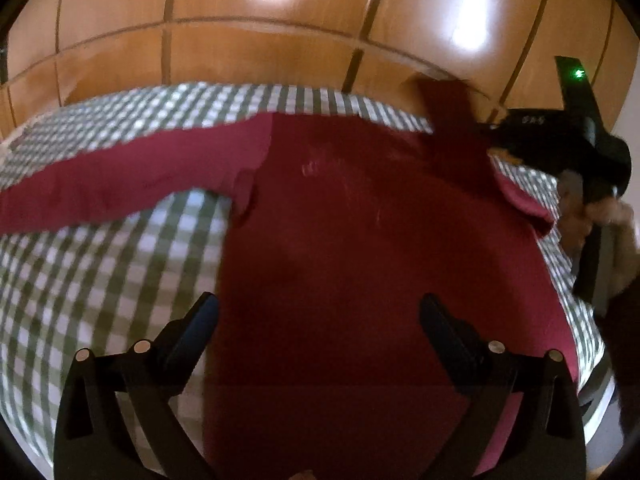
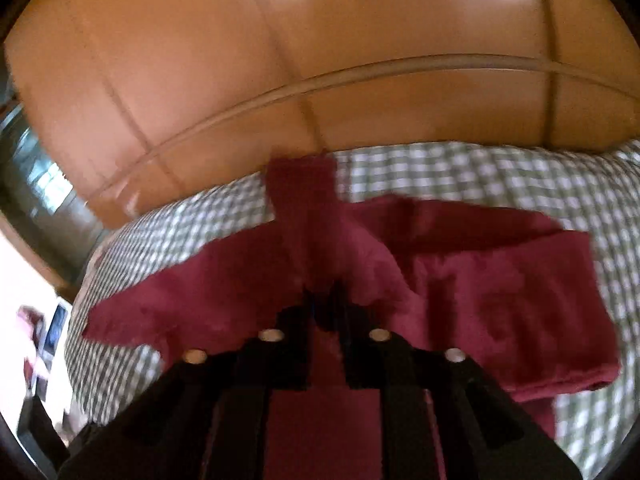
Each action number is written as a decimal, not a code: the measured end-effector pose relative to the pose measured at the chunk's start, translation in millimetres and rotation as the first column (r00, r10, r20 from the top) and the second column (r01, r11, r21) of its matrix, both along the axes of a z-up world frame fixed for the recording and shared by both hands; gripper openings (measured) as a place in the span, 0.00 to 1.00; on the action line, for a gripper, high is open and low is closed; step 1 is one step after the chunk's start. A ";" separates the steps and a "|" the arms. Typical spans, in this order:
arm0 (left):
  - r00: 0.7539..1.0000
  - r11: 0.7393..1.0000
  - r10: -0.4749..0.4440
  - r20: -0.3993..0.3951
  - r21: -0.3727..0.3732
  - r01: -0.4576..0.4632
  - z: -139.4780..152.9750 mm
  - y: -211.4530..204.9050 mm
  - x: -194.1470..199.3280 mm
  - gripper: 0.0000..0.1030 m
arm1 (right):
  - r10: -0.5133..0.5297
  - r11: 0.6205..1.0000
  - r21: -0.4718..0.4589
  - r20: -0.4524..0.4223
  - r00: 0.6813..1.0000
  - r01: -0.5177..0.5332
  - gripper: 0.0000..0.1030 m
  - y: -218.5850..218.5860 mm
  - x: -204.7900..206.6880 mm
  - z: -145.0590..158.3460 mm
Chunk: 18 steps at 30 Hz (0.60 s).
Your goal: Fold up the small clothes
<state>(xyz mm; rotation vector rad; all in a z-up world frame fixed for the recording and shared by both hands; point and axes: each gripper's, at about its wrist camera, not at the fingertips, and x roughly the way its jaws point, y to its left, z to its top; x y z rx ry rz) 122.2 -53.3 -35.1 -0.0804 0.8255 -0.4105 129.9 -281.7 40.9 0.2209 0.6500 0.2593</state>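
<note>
A dark red long-sleeved garment (image 1: 360, 220) lies spread on a green-and-white checked cloth (image 1: 100, 272). One sleeve (image 1: 120, 176) stretches to the left. My left gripper (image 1: 320, 312) is open and empty above the garment's body. My right gripper (image 2: 324, 304) is shut on a fold of the red garment (image 2: 500, 280) and lifts it; a strip of fabric (image 2: 300, 200) rises in front of it. The right gripper also shows at the right in the left wrist view (image 1: 492, 136), gripping the other sleeve.
A glossy orange-brown wooden wardrobe (image 1: 280, 20) with panel seams stands behind the cloth. In the right wrist view (image 2: 320, 60) it fills the top. A bright area with small objects (image 2: 44, 340) lies at the far left.
</note>
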 end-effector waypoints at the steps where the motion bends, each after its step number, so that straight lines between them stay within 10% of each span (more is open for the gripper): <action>1: 1.000 1.000 -0.010 0.000 -0.010 0.010 2.0 0.0 2.6 0.96 | -0.003 1.000 -0.002 0.024 1.000 0.003 0.59 3.5 -6.3 1.7; 7: 0.997 0.990 0.026 -0.078 -0.135 -0.037 6.7 3.7 33.5 0.96 | -0.060 0.997 0.060 0.039 0.997 0.057 0.70 -27.6 -47.9 0.5; 11: 0.991 0.984 0.004 -0.136 -0.178 -0.029 -0.1 -9.0 59.2 0.69 | -0.118 0.987 0.105 -0.008 0.993 0.118 0.70 -73.9 -78.2 -17.1; 18: 0.978 0.983 -0.105 -0.180 -0.166 0.075 -17.5 -67.5 100.2 0.57 | -0.215 0.959 0.175 -0.061 0.975 0.222 0.75 -133.8 -114.7 -43.7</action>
